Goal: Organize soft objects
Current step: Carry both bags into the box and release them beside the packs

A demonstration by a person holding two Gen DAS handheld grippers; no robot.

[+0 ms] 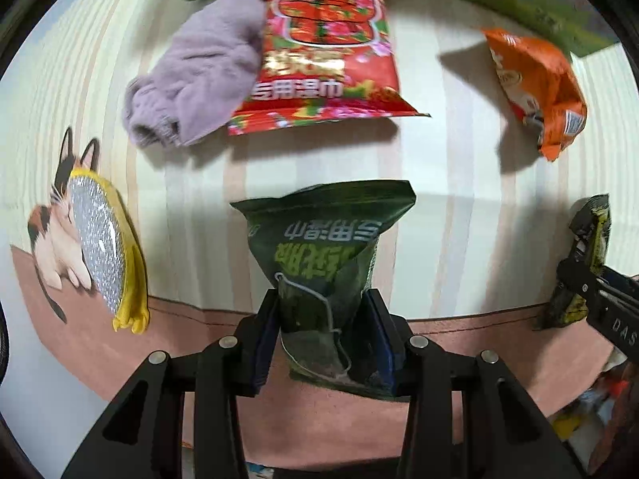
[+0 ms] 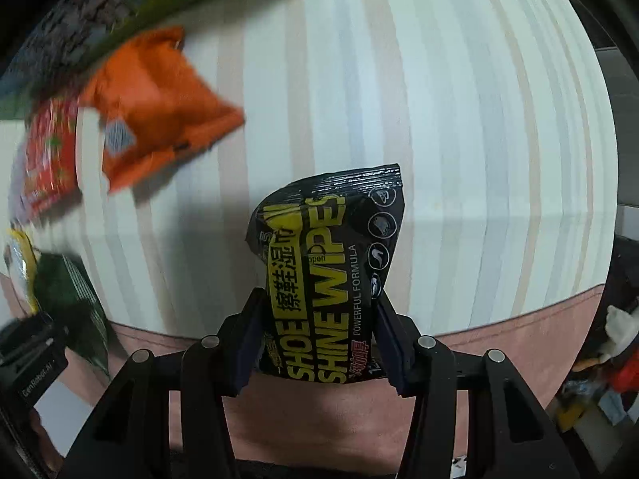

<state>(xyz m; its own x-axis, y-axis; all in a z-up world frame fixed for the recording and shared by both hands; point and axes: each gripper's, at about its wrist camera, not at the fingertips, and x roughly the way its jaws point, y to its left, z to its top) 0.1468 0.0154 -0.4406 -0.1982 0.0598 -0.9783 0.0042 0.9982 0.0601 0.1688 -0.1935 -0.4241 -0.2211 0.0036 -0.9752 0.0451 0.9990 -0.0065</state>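
Both hands are loaded here. The left gripper (image 1: pixel 324 339) is pinched down on a dark green wipes pack (image 1: pixel 325 263), low centre of the left view, and the right gripper (image 2: pixel 317 343) is clamped on a black and yellow shoe wipes pack (image 2: pixel 331 275), low centre of its own view. Each pack buckles at the waist where the jaws bite, so these look soft, light and squashy, with slick film wrappers. A hold across the middle seems safest; the crimped end would likely slip.

Now the difference between the cameras: the left view takes in the mauve fleece garment (image 1: pixel 195 84) upper left, the red wipes pack (image 1: pixel 327 52) top centre, the orange pack (image 1: pixel 539 88) upper right and a yellow scrubbing mitt (image 1: pixel 108 255) at left, all lying on the striped cloth (image 1: pixel 459 151). The right view shows open striped cloth across its right half and reads the shoe wipes label clearly.
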